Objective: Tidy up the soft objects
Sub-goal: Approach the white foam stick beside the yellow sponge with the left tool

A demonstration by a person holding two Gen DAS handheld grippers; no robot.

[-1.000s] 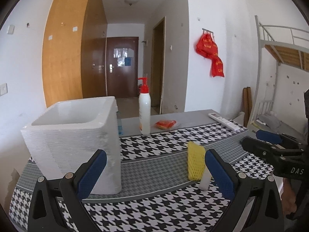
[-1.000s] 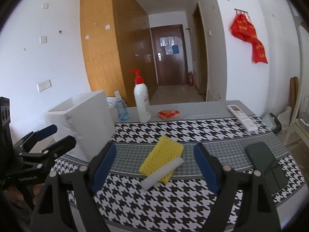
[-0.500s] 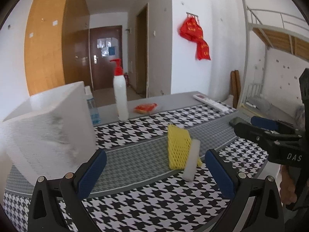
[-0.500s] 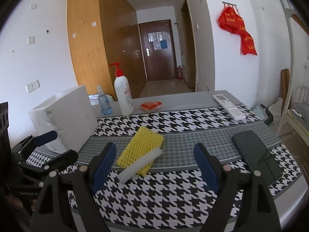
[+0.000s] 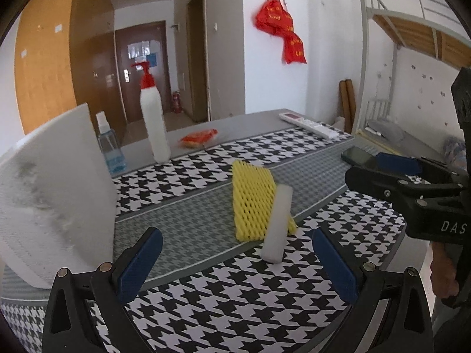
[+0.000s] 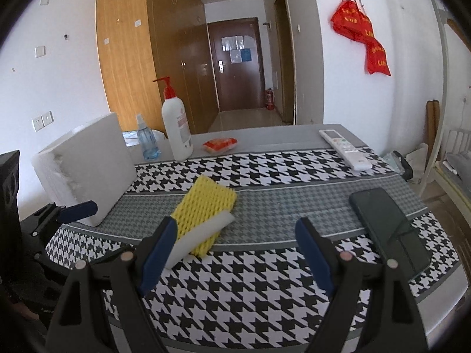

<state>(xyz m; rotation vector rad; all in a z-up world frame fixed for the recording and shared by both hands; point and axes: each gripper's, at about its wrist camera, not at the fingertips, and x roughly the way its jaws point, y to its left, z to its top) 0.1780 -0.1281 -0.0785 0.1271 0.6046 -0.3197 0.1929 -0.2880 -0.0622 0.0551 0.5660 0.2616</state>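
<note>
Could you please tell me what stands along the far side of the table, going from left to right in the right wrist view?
White foam box → small blue spray bottle → white pump bottle with red top → orange packet → white remote control.

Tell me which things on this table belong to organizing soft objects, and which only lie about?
For the job:
yellow foam net
white foam strip
white foam box

Only lying about:
pump bottle
spray bottle
orange packet
remote
phone
</note>
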